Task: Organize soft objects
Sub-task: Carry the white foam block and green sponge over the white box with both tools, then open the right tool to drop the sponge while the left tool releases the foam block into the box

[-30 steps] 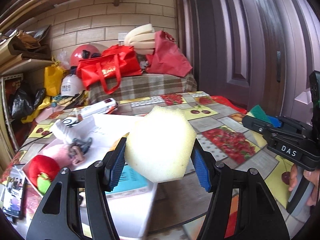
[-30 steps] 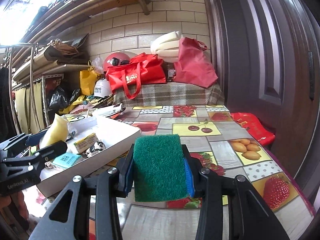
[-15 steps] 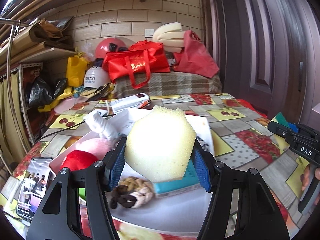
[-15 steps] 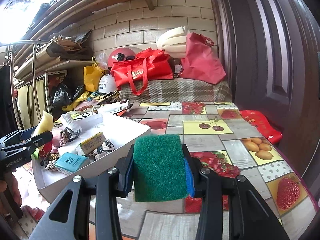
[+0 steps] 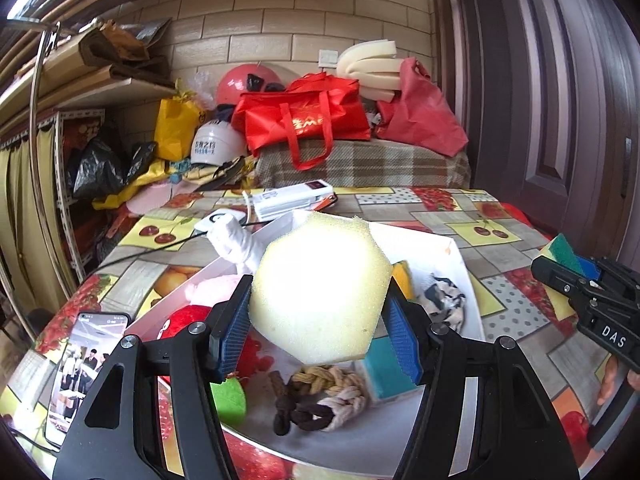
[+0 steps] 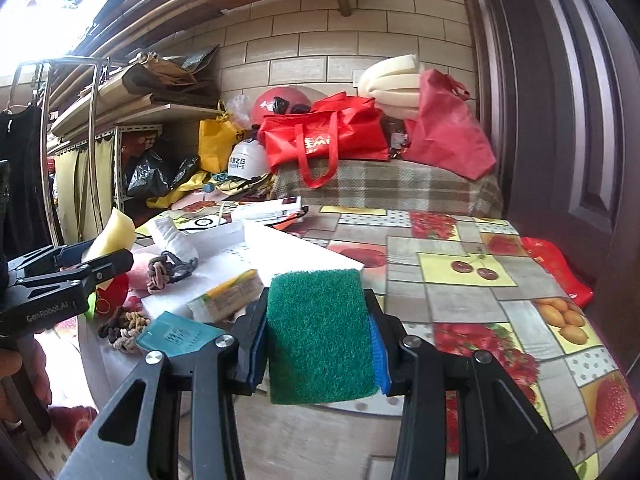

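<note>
Left wrist view is showing the left gripper [image 5: 316,322] clenching one porous, hexagonal yellow foam sponge [image 5: 318,286]; the right gripper [image 6: 318,342] is gripping one coarse, fibrous green scouring pad [image 6: 320,334].

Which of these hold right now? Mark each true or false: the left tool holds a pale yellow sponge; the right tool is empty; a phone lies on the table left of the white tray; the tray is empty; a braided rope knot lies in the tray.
1. The left tool holds a pale yellow sponge: true.
2. The right tool is empty: false, it grips a green scouring pad.
3. A phone lies left of the white tray: true.
4. The tray is empty: false, several soft items lie in it.
5. A braided rope knot lies in the tray: true.
</note>
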Action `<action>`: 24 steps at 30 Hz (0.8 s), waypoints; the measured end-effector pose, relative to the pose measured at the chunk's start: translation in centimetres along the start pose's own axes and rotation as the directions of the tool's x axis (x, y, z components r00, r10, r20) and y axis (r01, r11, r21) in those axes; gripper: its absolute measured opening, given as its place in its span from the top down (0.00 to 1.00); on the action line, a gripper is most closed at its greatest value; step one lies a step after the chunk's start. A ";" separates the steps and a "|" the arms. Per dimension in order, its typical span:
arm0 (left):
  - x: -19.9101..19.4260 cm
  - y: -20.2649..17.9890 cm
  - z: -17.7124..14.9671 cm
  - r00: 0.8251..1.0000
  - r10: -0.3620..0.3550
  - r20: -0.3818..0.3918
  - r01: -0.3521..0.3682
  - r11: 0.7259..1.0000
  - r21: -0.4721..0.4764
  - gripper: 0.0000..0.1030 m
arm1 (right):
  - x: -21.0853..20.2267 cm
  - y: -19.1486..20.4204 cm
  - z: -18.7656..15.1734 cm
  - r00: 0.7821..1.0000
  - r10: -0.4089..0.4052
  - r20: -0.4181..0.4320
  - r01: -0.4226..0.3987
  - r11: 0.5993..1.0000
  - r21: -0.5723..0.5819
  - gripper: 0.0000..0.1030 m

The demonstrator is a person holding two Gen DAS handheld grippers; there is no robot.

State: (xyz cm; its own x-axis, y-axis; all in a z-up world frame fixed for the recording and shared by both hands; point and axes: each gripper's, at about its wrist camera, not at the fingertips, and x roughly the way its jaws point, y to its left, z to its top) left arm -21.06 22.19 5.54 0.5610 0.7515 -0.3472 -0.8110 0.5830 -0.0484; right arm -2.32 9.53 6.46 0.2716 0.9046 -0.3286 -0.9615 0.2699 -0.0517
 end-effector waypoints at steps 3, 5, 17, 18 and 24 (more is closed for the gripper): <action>0.7 0.9 0.1 1.000 -0.001 -0.027 0.000 0.999 -0.035 0.39 | 0.8 0.6 0.2 1.000 0.012 -0.008 -0.012 1.000 -0.001 0.59; 0.9 1.2 0.2 1.000 0.003 -0.031 -0.004 0.999 -0.044 0.39 | 1.3 0.9 0.4 1.000 0.018 -0.014 -0.018 1.000 -0.002 0.59; 2.1 2.3 0.5 0.999 0.015 -0.045 -0.018 0.999 -0.051 0.39 | 3.0 2.0 0.9 0.999 0.041 -0.034 -0.041 0.999 -0.009 0.59; 2.1 2.3 0.5 0.999 0.015 -0.046 -0.017 0.999 -0.051 0.39 | 3.1 2.1 1.0 0.999 0.041 -0.035 -0.041 0.999 -0.009 0.59; 2.2 2.3 0.5 0.999 0.021 -0.044 -0.023 0.999 -0.046 0.39 | 3.6 2.4 1.2 0.998 0.043 -0.041 -0.043 0.999 -0.004 0.59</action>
State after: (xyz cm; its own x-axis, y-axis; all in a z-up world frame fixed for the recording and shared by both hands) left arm -21.64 25.34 5.15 0.5359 0.7492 -0.3892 -0.8304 0.5509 -0.0830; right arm -3.58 13.84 6.25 0.2284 0.9009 -0.3691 -0.9724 0.2296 -0.0414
